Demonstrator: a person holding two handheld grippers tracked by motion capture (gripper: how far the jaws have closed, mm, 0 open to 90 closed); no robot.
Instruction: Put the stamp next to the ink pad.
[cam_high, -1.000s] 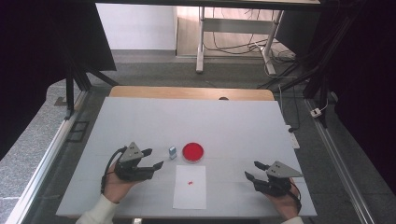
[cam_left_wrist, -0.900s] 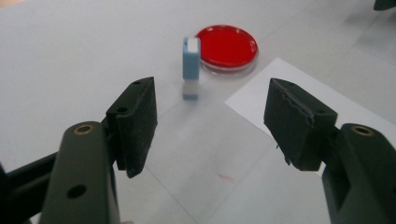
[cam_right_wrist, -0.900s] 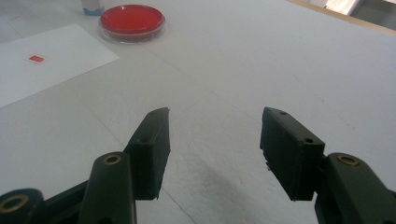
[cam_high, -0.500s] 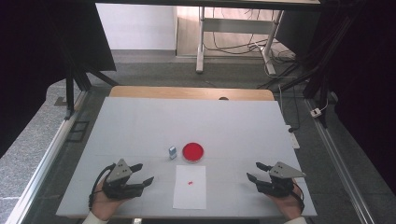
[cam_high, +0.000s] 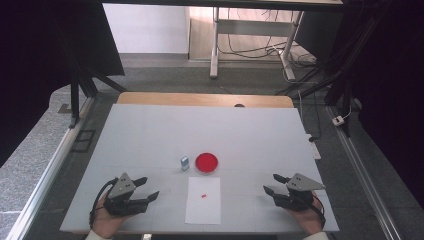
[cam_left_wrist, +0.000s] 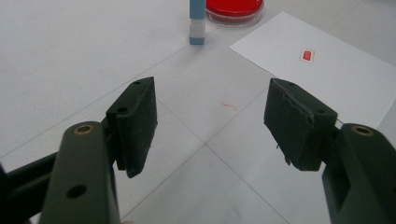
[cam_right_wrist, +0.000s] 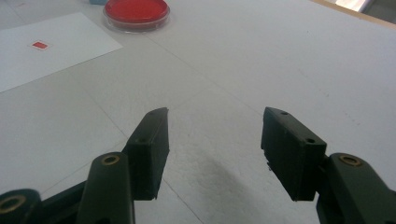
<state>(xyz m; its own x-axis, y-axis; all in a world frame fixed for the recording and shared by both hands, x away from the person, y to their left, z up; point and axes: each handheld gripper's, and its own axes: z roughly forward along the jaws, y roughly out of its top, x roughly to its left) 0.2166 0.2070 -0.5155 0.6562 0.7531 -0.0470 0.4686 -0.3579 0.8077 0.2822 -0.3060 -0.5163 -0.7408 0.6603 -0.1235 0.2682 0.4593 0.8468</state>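
Both the left gripper (cam_high: 148, 189) and the right gripper (cam_high: 272, 183) sit wide apart and hold nothing, with the white paper (cam_high: 203, 200) between them and the red dish (cam_high: 206, 162) at twelve o'clock from it.

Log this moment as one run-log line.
left hand-held gripper: open, empty | right hand-held gripper: open, empty | red dish, small block, paper sheet: untouched on table

No words, numbers or brand names can be read anywhere — the sheet of paper (cam_high: 203, 200) carries just a small red mark (cam_left_wrist: 307, 55) (no lettering in it).
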